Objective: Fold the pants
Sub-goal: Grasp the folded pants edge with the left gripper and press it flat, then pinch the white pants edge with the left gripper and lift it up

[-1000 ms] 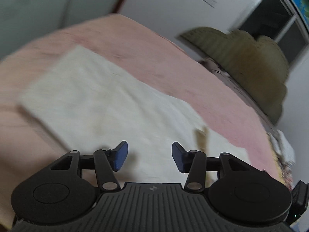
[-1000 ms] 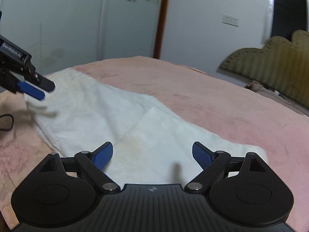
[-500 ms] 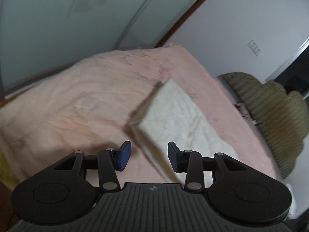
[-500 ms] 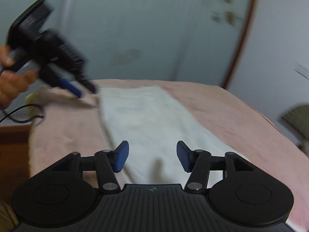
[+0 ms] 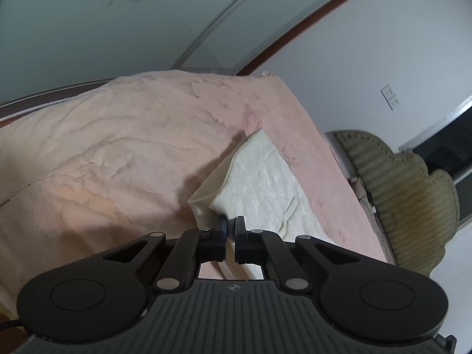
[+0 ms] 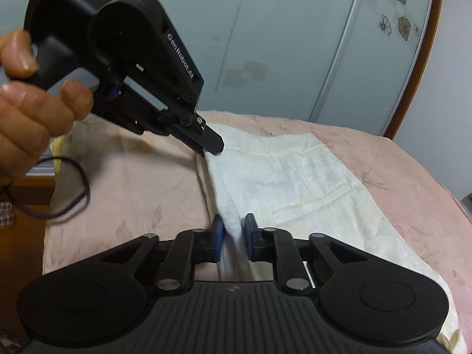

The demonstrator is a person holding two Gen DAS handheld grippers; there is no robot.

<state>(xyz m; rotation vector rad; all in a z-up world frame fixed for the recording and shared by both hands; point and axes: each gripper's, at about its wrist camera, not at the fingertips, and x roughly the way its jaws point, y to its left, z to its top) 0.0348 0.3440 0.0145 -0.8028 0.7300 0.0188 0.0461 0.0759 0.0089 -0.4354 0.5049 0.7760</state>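
Note:
Cream white pants lie flat on a pink bedspread; they also show in the left wrist view. My left gripper is shut on a corner of the pants and lifts it slightly off the bed; it also shows in the right wrist view at the far left corner of the cloth. My right gripper has its jaws nearly closed around the near left edge of the pants, with the cloth between the blue pads.
The pink bedspread covers the whole bed. A sliding wardrobe door stands behind it. An olive padded headboard is at the right. A black cable hangs off the bed's left side over a wooden cabinet.
Both grippers moved to the left edge of the pants and closed from wide open. The left one now pinches the corner; the right one has closed on the near edge.

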